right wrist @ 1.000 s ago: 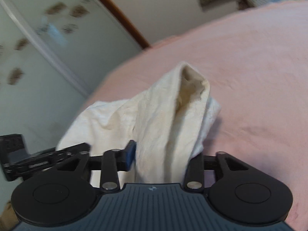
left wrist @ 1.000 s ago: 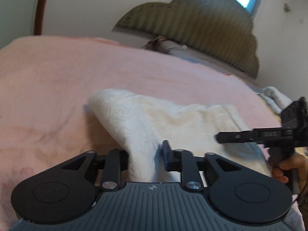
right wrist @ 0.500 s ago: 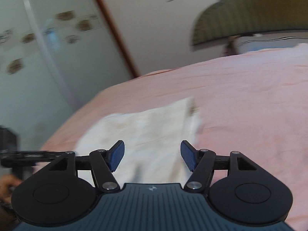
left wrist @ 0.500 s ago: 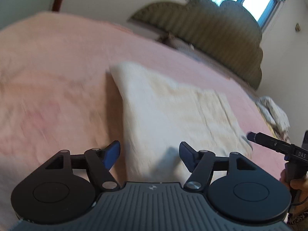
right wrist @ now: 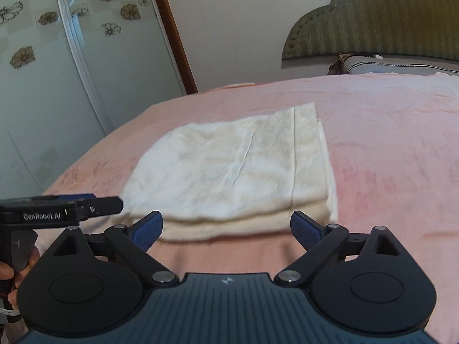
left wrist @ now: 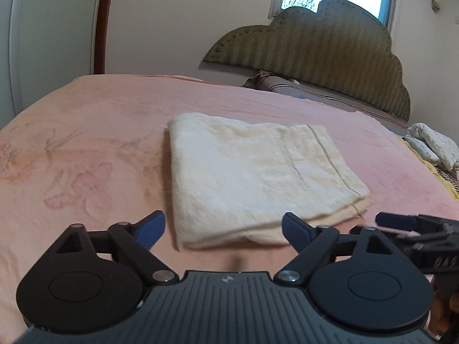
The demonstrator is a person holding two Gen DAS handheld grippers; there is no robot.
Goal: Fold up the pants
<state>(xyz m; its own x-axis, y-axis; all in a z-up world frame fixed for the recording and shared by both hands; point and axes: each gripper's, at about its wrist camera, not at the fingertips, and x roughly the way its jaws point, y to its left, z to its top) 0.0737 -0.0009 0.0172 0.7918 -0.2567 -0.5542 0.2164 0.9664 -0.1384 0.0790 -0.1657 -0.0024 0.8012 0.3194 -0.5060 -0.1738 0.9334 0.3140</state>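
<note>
Pants (left wrist: 252, 177): cream, folded into a flat rectangle, lying mid-bed on the pink blanket (left wrist: 86, 132).
Left gripper (left wrist: 222, 228): jaws opening wide, nothing between them, just short of the near edge.
Right gripper (right wrist: 226, 226): likewise opening, empty.
Handling: looks soft, light, floppy; layers likely to slide apart.
Hold: pinch all layers at the near corners.

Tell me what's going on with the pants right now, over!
Left gripper and right gripper opening, nothing between the fingers. Cream pants folded flat on pink bed cover. Nothing in the way.
</note>
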